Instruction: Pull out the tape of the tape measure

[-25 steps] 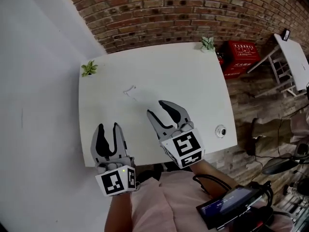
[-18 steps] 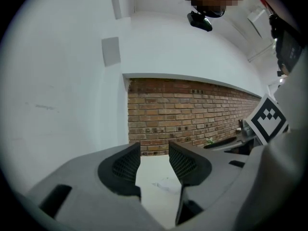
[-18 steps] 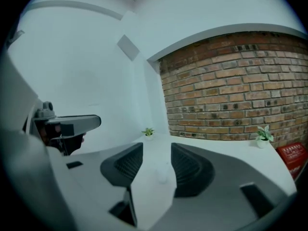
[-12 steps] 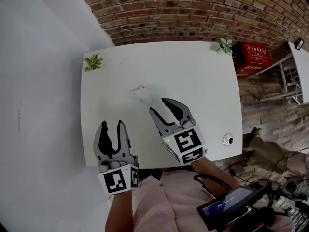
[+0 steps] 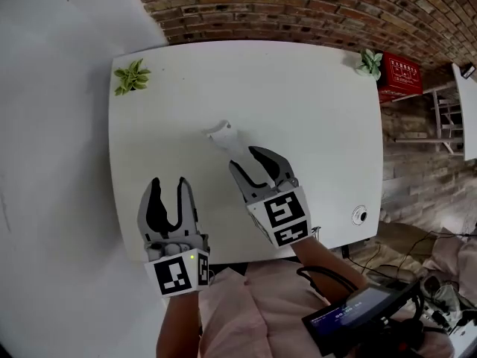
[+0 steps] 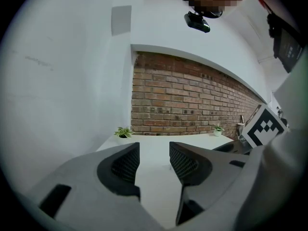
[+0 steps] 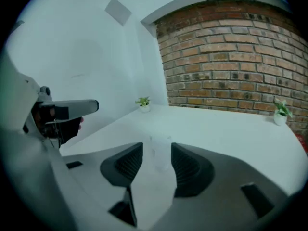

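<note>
Nothing is pulled out yet. The white tape measure (image 5: 220,133) lies untouched near the middle of the table (image 5: 320,95). The right gripper (image 5: 246,162) hovers over the table's near half and the left gripper (image 5: 168,185) at its near edge, both with jaws apart and empty. Gripping and pulling remain.

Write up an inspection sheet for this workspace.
Surface: white table, mostly bare.
Job's things: white tape measure lying on the table; no tape seen pulled out.
Clutter: potted plant at the far left corner, second plant at the far right; round fitting near the right edge.
Grippers: left gripper open, empty; right gripper open, empty, aimed at the tape measure, short of it.
Cables: black cables by a screened device.
Surroundings: brick wall, white wall, red crate.
</note>
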`<state>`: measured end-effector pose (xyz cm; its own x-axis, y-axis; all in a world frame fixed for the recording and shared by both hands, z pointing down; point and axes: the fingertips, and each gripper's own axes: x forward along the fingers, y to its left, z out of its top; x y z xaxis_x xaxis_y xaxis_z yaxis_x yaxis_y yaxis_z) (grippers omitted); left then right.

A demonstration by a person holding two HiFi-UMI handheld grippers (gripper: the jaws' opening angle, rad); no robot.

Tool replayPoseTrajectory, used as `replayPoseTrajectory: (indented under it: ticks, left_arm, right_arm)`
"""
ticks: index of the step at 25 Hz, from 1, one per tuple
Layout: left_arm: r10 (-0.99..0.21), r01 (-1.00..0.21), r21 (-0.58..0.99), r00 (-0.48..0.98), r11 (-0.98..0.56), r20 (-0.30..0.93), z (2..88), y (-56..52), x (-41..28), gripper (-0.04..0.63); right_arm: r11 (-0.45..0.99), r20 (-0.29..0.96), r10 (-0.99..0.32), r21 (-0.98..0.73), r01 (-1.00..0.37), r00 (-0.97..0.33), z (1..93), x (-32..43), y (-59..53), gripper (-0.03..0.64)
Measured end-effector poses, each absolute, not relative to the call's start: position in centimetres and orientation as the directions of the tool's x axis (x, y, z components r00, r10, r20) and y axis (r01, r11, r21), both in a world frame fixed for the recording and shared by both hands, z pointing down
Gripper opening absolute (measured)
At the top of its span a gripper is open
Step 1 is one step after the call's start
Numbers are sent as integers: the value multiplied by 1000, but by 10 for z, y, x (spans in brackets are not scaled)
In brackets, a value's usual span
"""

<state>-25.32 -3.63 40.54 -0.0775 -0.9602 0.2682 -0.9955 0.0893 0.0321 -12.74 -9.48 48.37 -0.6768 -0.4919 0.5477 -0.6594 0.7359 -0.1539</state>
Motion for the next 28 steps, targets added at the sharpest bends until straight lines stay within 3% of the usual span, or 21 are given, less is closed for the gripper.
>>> replayPoseTrajectory:
  ticks: [12,17,28]
  left_arm:
    - [-939,-992,85,-59,93,338,446,-37,-284,206]
    - [-936,-992,101,-35,75,350,451,-36,-285,207]
    - [-948,-991,130,15,28,317,426,-48,-274,199]
  right_arm:
    - [713,695,-437,-119,-691,-571,549,-147,-102,190]
    - [695,709,-468,-74,-715,-528,548,-148,-108,140]
    - [709,640,-497,-89,-699,-586,513,-144,-110,130]
